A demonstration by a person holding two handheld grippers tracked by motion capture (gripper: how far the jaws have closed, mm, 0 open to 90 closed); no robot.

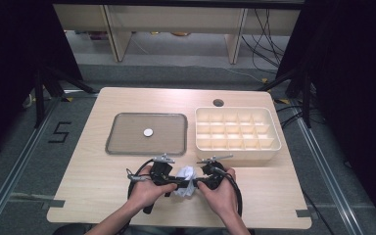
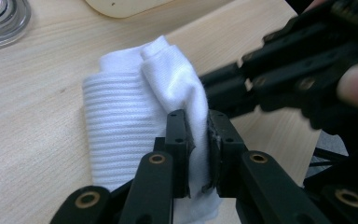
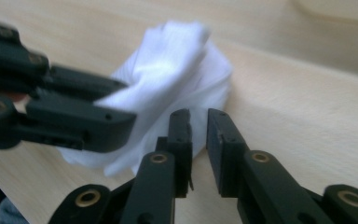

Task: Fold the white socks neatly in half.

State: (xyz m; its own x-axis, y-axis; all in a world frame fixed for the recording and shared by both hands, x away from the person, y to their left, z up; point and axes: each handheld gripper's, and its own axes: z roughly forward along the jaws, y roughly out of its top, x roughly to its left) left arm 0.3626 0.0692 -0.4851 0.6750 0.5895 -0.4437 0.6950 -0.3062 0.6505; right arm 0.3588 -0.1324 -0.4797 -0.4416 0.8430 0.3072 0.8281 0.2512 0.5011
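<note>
White cloth (image 1: 185, 180), one bundled piece, lies at the table's (image 1: 103, 186) near edge between two grippers, probably pinned so it can be folded or lifted. Left gripper (image 2: 198, 140) is clamped on a fold; right gripper's (image 3: 199, 135) jaws stand slightly apart, nothing between them, cloth just beyond. Farther off: one tray (image 1: 122, 142) holding one white disc (image 1: 148, 132), and one compartment box (image 1: 269, 152) at right.

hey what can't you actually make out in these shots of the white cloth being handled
- White cloth: its lower part, in the high view, hidden by both hands and tools.
- Left tool: shut on a fold of cloth; the fold's pinched part is hidden between the pads.
- Right tool: a narrow gap with nothing in it; blur hides whether its tips touch the cloth.
- Small round thing on the tray: too small to identify.
</note>
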